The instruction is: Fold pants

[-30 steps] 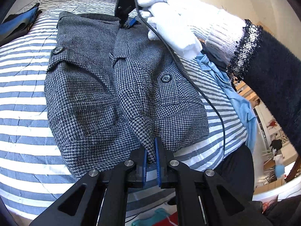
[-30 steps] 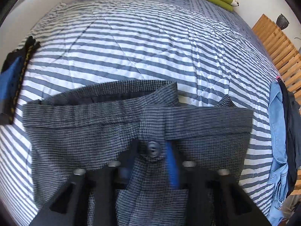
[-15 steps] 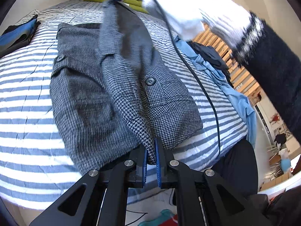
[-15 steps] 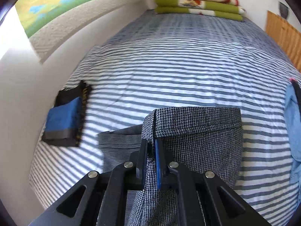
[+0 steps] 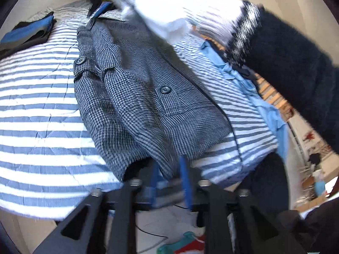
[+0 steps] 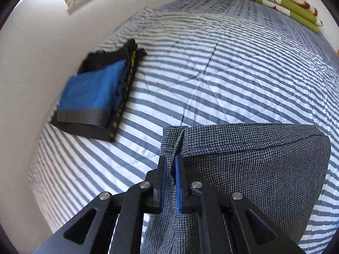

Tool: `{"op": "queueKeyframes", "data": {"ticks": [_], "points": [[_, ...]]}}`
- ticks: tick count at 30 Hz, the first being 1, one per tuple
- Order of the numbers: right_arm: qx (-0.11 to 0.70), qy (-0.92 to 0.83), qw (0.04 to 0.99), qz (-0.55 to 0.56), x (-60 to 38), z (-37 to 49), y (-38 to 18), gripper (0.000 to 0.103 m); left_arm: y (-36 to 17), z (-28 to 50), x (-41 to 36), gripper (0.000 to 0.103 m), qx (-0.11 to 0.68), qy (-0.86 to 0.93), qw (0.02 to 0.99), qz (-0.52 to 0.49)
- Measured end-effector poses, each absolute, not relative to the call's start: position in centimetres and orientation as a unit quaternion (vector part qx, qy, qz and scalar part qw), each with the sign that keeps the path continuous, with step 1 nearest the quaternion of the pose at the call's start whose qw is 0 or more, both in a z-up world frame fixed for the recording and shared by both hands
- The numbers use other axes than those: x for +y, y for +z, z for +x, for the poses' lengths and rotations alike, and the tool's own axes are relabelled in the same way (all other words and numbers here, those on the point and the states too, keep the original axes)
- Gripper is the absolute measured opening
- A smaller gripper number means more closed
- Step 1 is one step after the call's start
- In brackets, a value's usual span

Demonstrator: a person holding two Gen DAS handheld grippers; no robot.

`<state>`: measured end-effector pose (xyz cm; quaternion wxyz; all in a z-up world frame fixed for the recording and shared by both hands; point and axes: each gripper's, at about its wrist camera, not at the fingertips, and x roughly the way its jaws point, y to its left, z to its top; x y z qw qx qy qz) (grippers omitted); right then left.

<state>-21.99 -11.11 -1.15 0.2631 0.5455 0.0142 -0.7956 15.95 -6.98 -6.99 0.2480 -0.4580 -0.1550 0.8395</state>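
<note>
Lay half-folded on the striped bed (image 5: 38, 114): the grey pants (image 5: 135, 97). Right gripper (image 6: 170, 182) pinched tight on the waistband, likely to carry it over. Left gripper (image 5: 169, 182) blurry, fingers apart around the bottom edge; grip unclear.

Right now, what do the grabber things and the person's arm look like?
Each hand-held gripper, left and right, has black metal linkage arms with silver bolts and flat blue pads on two fingers. The person wears a white knit glove and a fuzzy dark sleeve with a speckled black-and-white cuff. A thin black cable trails down.
</note>
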Motion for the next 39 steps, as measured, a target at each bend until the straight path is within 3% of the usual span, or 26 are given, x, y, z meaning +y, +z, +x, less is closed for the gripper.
{"op": "queueKeyframes", "data": {"ticks": [2,9,12,21,22,24,27,33,39], "points": [[-0.02,-0.801,0.277,0.53,-8.1,-21.0,1.1,0.03,-6.3,16.2,-8.4,0.043,-0.185,0.838,0.252,-0.448],[-0.009,-0.802,0.277,0.529,-1.4,-17.1,4.2,0.031,-3.7,9.7,-15.4,0.043,-0.26,0.839,0.194,-0.436],[-0.014,-0.804,0.268,0.531,0.4,-16.4,3.9,0.031,-3.6,5.3,-14.8,0.043,-0.228,0.852,0.171,-0.439],[-0.034,-0.818,0.202,0.537,6.3,-18.2,2.2,0.031,-9.3,-4.3,-13.8,0.042,-0.28,0.814,0.146,-0.488],[-0.041,-0.816,0.202,0.54,6.4,-18.7,1.8,0.031,-9.1,-4.9,-13.9,0.04,-0.28,0.817,0.148,-0.483],[-0.043,-0.811,0.205,0.546,5.3,-19.5,1.1,0.031,-8.8,-5.4,-13.8,0.015,-0.274,0.824,0.142,-0.475],[-0.025,-0.802,0.234,0.549,1.0,-20.7,0.3,0.034,-9.4,-5.7,-13.9,0.003,-0.283,0.82,0.139,-0.477],[0.048,-0.784,0.262,0.56,-9.0,-22.8,-1.8,0.045,-9.6,-5.2,-14.8,0.003,-0.299,0.815,0.142,-0.476],[0.206,-0.776,0.181,0.567,-14.1,-23.3,-5.9,0.045,-9.3,-5.4,-15.0,0.0,-0.302,0.817,0.139,-0.47]]}}
